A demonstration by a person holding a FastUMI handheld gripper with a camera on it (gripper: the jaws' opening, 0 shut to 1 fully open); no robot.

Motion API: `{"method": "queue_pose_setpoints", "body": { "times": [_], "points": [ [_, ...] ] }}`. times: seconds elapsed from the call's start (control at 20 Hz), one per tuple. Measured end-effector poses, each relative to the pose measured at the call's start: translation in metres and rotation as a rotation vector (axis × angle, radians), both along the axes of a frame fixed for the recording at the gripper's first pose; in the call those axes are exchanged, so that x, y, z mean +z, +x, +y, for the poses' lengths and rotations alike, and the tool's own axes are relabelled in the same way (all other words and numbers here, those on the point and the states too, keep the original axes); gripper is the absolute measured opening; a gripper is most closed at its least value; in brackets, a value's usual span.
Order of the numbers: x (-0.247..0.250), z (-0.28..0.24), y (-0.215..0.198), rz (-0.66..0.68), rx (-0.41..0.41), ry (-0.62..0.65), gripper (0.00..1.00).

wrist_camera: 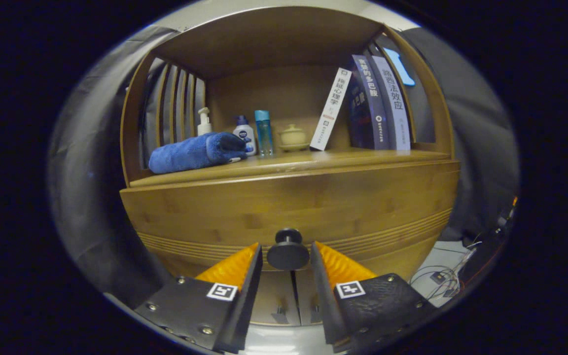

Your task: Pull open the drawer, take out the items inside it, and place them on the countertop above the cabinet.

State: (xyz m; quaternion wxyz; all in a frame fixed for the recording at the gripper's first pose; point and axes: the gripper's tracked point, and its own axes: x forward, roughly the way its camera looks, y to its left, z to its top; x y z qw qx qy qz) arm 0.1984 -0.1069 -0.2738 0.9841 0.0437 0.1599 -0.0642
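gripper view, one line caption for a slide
Claw open around the drawer knob, drawer shut.

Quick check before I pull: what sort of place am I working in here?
Likely a mock home corner in a cloth-walled booth: a wooden cabinet whose shelf holds books, a towel and bottles. The claw is open around the drawer knob.
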Motion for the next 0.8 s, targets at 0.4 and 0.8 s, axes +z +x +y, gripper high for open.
{"method": "queue_pose_setpoints", "body": {
  "times": [0.4,0.8],
  "points": [
    [0.004,0.0,0.0,-0.052,-0.032,-0.122,0.41],
    [0.01,0.007,-0.043,-0.014,0.003,-0.181,0.33]
  ]
}}
